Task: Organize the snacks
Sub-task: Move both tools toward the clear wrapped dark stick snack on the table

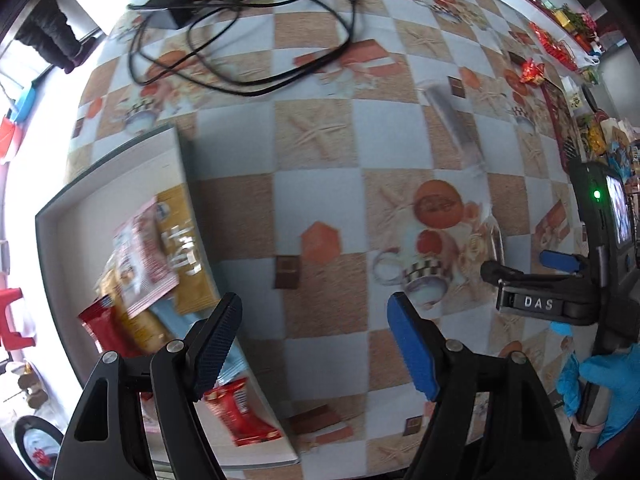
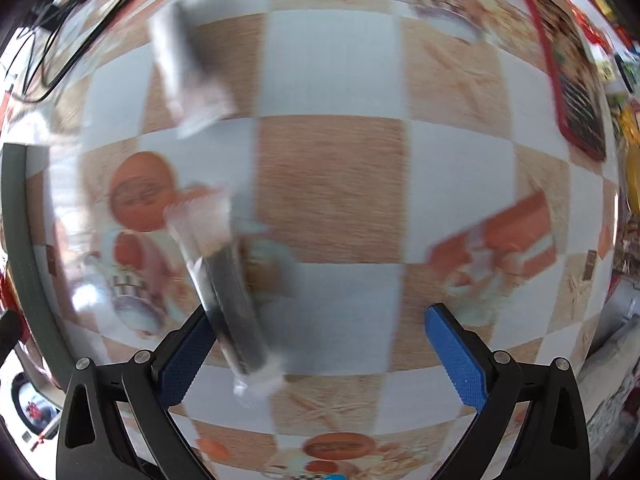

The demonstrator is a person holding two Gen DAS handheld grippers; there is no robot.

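My left gripper [image 1: 316, 344] hangs open over the checked tablecloth, nothing between its fingers. To its left a grey tray [image 1: 52, 216] holds several snack packets: a red-and-white one [image 1: 140, 256], a yellow one [image 1: 188, 256] and red ones [image 1: 240, 412]. A clear-wrapped dark snack bar [image 2: 228, 292] lies between the fingers of my open right gripper [image 2: 320, 356], close against the left finger; the pads do not press on it. A second clear-wrapped bar [image 2: 188, 60] [image 1: 452, 120] lies farther off on the cloth. In the left wrist view the right gripper [image 1: 520, 264] shows at the right edge.
A black cable and charger [image 1: 176, 8] sprawl at the far side of the table. A red box [image 2: 576, 92] and more wrapped sweets [image 1: 532, 72] lie at the right. A hand in a blue glove [image 1: 608, 380] holds the right gripper. The tray's edge [image 2: 16, 220] is at the left.
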